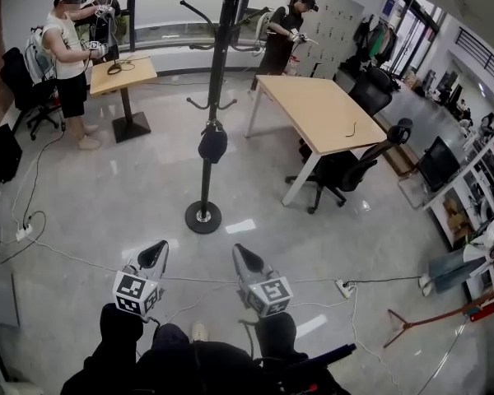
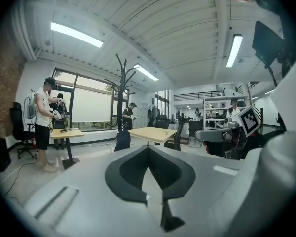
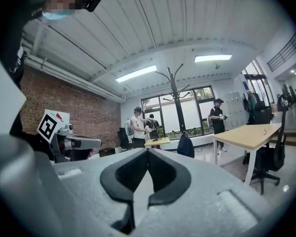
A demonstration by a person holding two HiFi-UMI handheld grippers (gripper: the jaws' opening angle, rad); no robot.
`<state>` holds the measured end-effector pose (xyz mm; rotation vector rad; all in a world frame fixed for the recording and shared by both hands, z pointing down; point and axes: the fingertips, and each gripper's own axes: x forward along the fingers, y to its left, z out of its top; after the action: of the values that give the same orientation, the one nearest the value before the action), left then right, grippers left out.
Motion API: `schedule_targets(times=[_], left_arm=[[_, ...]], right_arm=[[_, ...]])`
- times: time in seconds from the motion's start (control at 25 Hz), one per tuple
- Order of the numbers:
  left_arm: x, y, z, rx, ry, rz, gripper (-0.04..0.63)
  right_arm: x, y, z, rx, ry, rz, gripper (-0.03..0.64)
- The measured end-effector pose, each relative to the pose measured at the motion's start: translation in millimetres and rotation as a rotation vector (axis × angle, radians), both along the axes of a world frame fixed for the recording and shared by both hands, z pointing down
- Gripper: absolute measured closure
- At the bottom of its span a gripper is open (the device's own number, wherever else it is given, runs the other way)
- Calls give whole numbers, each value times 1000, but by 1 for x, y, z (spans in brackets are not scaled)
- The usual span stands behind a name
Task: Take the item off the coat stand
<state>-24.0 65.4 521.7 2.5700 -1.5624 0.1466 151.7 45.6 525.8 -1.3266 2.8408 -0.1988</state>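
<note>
The black coat stand [image 1: 216,72] rises from a round base [image 1: 203,217] on the grey floor ahead of me. A dark bag-like item [image 1: 212,145] hangs low on its pole. Both grippers are held side by side, well short of the base and pointing toward the stand. My left gripper [image 1: 158,249] is shut and holds nothing, and my right gripper [image 1: 242,253] is likewise shut and holds nothing. In the left gripper view the stand [image 2: 122,90] and the item [image 2: 122,140] show beyond the closed gripper [image 2: 148,148]. In the right gripper view the item [image 3: 185,146] hangs far past the gripper [image 3: 148,152].
A wooden table [image 1: 321,109] with black office chairs [image 1: 346,171] stands right of the stand. A small table [image 1: 122,74] with two people is at the back left, and another person [image 1: 281,35] stands behind. Cables [image 1: 74,257] and a power strip [image 1: 344,288] lie on the floor.
</note>
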Motion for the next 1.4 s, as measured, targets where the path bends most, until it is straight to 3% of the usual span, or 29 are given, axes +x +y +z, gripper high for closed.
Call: schedule_targets(times=[0.48, 1.0, 1.4], left_arm=[[-11, -47, 5, -11, 14, -8, 592], [-42, -166, -7, 18, 10, 51, 592], [-68, -249, -9, -3, 12, 132, 592]], right_arm=[[-9, -43, 5, -44, 7, 17, 615], [-34, -153, -7, -10, -3, 102, 615], [-54, -223, -8, -56, -38, 204, 615]])
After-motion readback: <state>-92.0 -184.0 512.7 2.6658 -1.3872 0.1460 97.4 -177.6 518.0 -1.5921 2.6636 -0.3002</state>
